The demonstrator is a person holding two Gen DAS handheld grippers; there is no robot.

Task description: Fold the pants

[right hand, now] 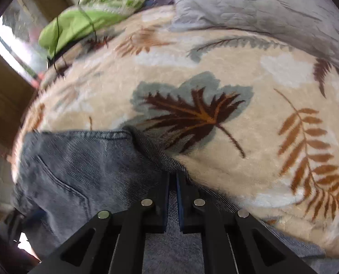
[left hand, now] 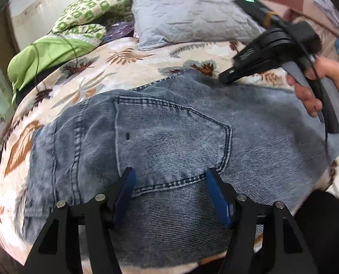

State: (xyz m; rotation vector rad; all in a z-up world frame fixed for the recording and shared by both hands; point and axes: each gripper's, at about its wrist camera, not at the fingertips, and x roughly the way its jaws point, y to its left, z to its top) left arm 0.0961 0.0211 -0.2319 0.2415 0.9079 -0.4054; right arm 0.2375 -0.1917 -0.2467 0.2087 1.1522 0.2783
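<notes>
Jeans point(left hand: 169, 137): spread flat on the leaf-print blanket point(right hand: 215, 68).
Left tool point(left hand: 169, 189): jaws apart above the back pocket point(left hand: 169, 137), holding nothing.
Right tool point(right hand: 173, 182): nearly closed, pinching the jeans' far edge.
Open room: bare blanket beyond, up to the grey pillow point(left hand: 187, 11).

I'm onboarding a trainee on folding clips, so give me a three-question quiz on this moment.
1. True or false: the left tool is clamped on the jeans.
2. Which tool has its tips at the jeans' far edge? A left, B right.
3. Fill in: the jeans lie on a leaf-patterned ____.

Key: 1 false; 2 B; 3 blanket.
</notes>
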